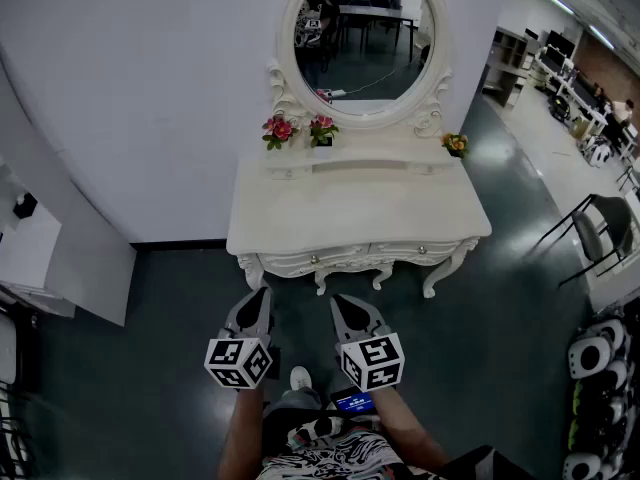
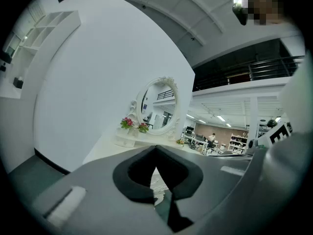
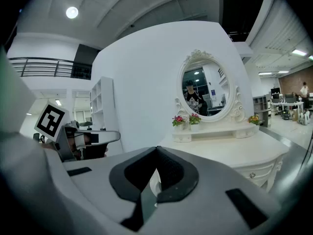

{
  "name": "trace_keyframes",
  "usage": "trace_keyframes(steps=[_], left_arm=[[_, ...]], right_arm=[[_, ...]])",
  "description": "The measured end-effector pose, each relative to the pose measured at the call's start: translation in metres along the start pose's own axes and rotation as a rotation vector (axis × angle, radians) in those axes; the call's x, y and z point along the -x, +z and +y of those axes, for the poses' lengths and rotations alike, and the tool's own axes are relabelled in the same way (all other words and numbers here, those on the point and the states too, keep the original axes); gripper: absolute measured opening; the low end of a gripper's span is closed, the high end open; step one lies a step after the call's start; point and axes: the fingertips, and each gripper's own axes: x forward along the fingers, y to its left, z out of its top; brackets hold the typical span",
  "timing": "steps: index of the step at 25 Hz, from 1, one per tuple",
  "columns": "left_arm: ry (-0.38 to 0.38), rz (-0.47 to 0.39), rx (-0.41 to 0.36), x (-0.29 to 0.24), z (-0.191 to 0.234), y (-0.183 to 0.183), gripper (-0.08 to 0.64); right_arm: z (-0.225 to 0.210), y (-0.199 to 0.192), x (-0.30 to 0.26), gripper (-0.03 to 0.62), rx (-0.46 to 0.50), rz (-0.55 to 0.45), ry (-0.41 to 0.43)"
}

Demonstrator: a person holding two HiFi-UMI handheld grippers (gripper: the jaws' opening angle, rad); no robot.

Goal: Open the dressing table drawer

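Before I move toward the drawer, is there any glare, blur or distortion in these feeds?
Head view: even light, dressing table sharp, walls bowed by the wide lens. Left gripper view: heavy fisheye, dark corners, ceiling lamp glaring top right, left gripper filling the lower frame. Right gripper view: same fisheye, ceiling light mild, drawer knob clear.

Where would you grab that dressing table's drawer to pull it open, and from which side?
By the small round knob on the right drawer front, approached from the front, roughly level. It juts out, seemingly the only graspable part on the carved face. The right gripper, shut and short of it, must open first.
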Motion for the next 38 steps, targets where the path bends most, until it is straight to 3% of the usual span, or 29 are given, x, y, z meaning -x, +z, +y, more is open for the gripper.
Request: trace_keyframes(steps=[9,17,24,32,38], left_arm=[[0.039,-0.016,-0.010,0.003,0.008,0.005,0.002],[0.059,-0.010,-0.003,-0.029,0.035,0.004,0.002],[0.041,0.040,-0.030,-0.112,0.109,0.006,0.002],[-0.044,0.145,-0.043,-0.232,0.217,0.020,0.002],[-0.120,0.194,-0.062,-0.298,0.258,0.019,0.002]], right_arm=[[0.001,0.006,-0.004,0.002,0.030,-0.005,0.011],[-0.033,-0.003,-0.042,0.005,-0.032,0.031,-0.051],[-0.055,-0.008,-0.146,0.040,-0.050,0.089,-0.086],[-0.080,0.001,-0.299,0.046,-0.051,0.192,-0.188],[-0.095,0.008,-0.368,0.074,-0.039,0.225,-0.226]])
